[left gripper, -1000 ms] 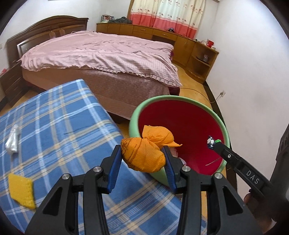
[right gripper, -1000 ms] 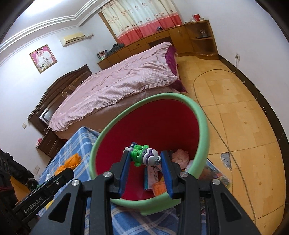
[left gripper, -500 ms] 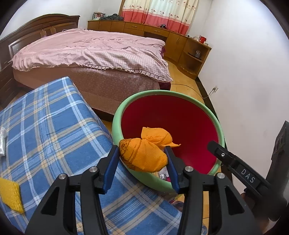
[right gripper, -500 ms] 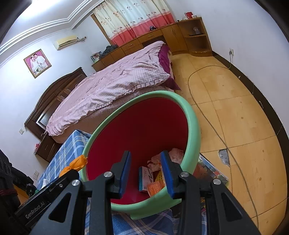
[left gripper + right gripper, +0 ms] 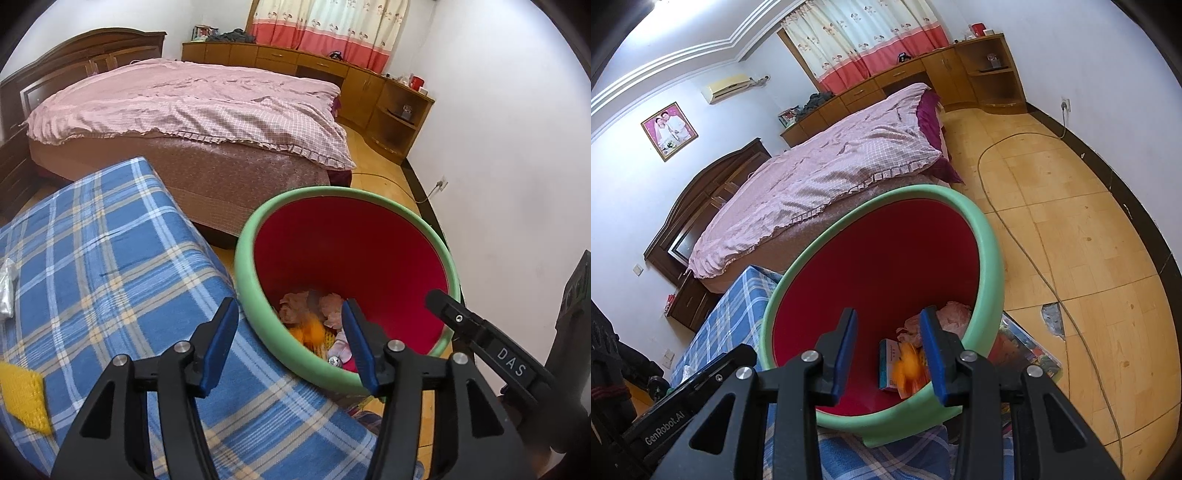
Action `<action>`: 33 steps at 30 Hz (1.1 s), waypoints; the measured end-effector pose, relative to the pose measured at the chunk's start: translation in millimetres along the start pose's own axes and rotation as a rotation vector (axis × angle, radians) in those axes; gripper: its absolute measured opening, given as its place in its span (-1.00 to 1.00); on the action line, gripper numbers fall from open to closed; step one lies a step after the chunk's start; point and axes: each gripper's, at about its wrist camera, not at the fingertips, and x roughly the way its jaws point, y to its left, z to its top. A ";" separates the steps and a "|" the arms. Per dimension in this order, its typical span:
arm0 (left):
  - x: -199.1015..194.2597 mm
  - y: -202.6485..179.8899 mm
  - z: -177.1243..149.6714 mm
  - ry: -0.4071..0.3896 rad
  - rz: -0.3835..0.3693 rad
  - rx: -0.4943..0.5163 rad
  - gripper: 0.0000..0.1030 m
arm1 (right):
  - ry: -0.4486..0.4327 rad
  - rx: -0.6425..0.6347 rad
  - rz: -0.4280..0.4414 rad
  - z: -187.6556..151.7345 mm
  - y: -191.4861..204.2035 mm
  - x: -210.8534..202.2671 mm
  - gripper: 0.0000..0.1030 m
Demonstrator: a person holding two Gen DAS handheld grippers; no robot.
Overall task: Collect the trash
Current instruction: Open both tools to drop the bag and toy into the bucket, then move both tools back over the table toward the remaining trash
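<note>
A green-rimmed bin (image 5: pixel 247 280) (image 5: pixel 988 266) with a red inside stands beside the table. In it lie the orange wad (image 5: pixel 308 330) (image 5: pixel 908 365), blurred in the right wrist view, pink crumpled paper (image 5: pixel 295 301) and a small box (image 5: pixel 888 360). My left gripper (image 5: pixel 290 339) hangs over the bin's near rim, its jaws opening with nothing between them. My right gripper (image 5: pixel 888 350) also hangs over the bin, open and empty. Its finger (image 5: pixel 480 332) shows at the right of the left wrist view. A yellow scrap (image 5: pixel 22 395) and a clear wrapper (image 5: pixel 7 286) lie on the blue plaid table (image 5: pixel 110 258).
A bed with a pink cover (image 5: pixel 192 107) stands behind the table and bin. Wooden cabinets (image 5: pixel 388 96) line the far wall. A cable (image 5: pixel 1015 229) runs across the tiled floor. A colourful flat package (image 5: pixel 1023 350) lies on the floor beside the bin.
The left gripper opened and the orange wad fell into the bin. The right gripper let go of the small green and purple toy, and its jaws now stand empty.
</note>
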 end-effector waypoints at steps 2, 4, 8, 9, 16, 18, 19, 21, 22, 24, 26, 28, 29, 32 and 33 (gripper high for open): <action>-4.6 4.7 -1.0 -0.004 0.011 -0.009 0.13 | -0.002 -0.007 0.004 0.1 4.4 -2.6 -0.19; -10.4 9.5 -2.5 -0.009 0.025 -0.019 0.13 | -0.005 -0.014 0.010 -0.1 9.0 -5.4 -0.11; -25.2 24.6 -6.5 -0.024 0.056 -0.044 0.13 | -0.006 -0.034 0.029 -2.5 21.2 -11.0 -0.01; -29.1 28.2 -7.7 -0.028 0.067 -0.050 0.13 | -0.004 -0.041 0.036 -3.6 25.2 -12.2 0.01; -58.5 61.7 -17.5 -0.053 0.135 -0.105 0.13 | 0.017 -0.092 0.085 -13.5 56.5 -17.5 0.18; -67.1 73.5 -21.2 -0.059 0.160 -0.125 0.13 | 0.028 -0.111 0.103 -17.8 67.8 -17.4 0.21; -70.1 77.9 -22.6 -0.060 0.171 -0.132 0.13 | 0.033 -0.118 0.109 -19.9 71.7 -17.4 0.22; -76.2 91.0 -25.4 -0.062 0.194 -0.152 0.13 | 0.047 -0.137 0.123 -25.9 83.1 -16.8 0.24; -80.4 99.1 -27.1 -0.064 0.207 -0.166 0.13 | 0.053 -0.144 0.129 -28.2 87.5 -16.2 0.26; -85.4 110.0 -29.8 -0.065 0.227 -0.187 0.13 | 0.065 -0.157 0.138 -33.4 96.1 -15.0 0.28; -90.7 121.1 -33.0 -0.060 0.250 -0.205 0.13 | 0.082 -0.173 0.147 -39.6 104.2 -12.3 0.29; -95.0 132.3 -36.8 -0.052 0.277 -0.220 0.13 | 0.099 -0.184 0.154 -44.5 110.8 -9.2 0.29; -96.9 138.4 -39.0 -0.048 0.289 -0.230 0.13 | 0.109 -0.189 0.158 -47.7 114.1 -7.1 0.29; -99.9 154.3 -45.9 -0.032 0.313 -0.255 0.13 | 0.133 -0.206 0.164 -55.5 122.6 -2.6 0.30; -100.4 159.9 -48.6 -0.025 0.322 -0.264 0.13 | 0.138 -0.210 0.166 -58.1 124.7 -2.1 0.30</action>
